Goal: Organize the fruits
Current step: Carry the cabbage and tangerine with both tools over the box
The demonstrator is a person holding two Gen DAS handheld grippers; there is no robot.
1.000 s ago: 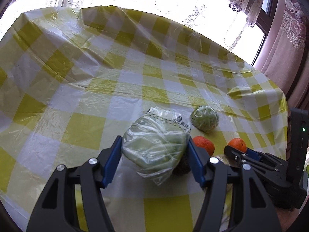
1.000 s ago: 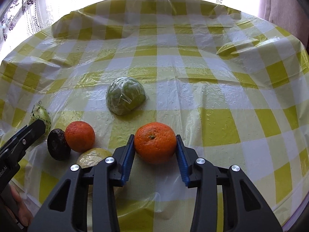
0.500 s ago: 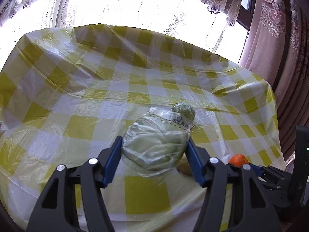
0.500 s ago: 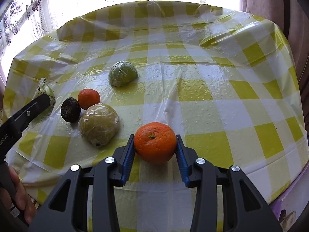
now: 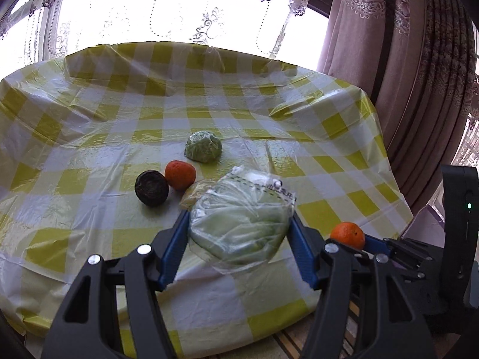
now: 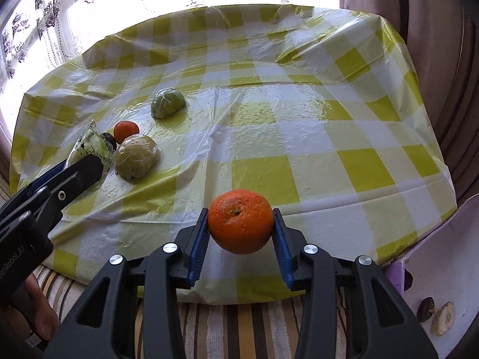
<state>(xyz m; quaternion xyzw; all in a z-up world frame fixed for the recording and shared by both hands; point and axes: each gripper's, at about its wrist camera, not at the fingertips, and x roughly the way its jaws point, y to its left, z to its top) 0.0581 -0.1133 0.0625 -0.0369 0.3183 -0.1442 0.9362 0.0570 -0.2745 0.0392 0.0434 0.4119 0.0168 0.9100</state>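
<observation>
Both grippers loaded, lifted over yellow-check tablecloth [image 6: 299, 137].
L gripper [image 5: 239, 233] pinches bagged cabbage [image 5: 239, 224]; R gripper [image 6: 241, 230] pinches orange [image 6: 241, 221]; only R view shows wrapped yellowish fruit [image 6: 136, 158] whole, by window curtains [image 5: 389, 45].

A glossy, crinkled yellow-and-white checked plastic sheet [image 6: 299, 137] covers the bench and throws back window glare. The pale green cabbage in thin clear plastic wrap [image 5: 239, 227] looks shiny and wrinkled, with a printed paper label. The round orange with dimpled, matt peel [image 6: 241, 221] sits between ribbed blue rubbery pads [image 6: 199, 239] on matt black plastic tongs with bright metal screws. The dark brown round fruit [image 5: 151, 188] looks rough and dull. A striped cloth [image 6: 239, 326] below looks nubby.
</observation>
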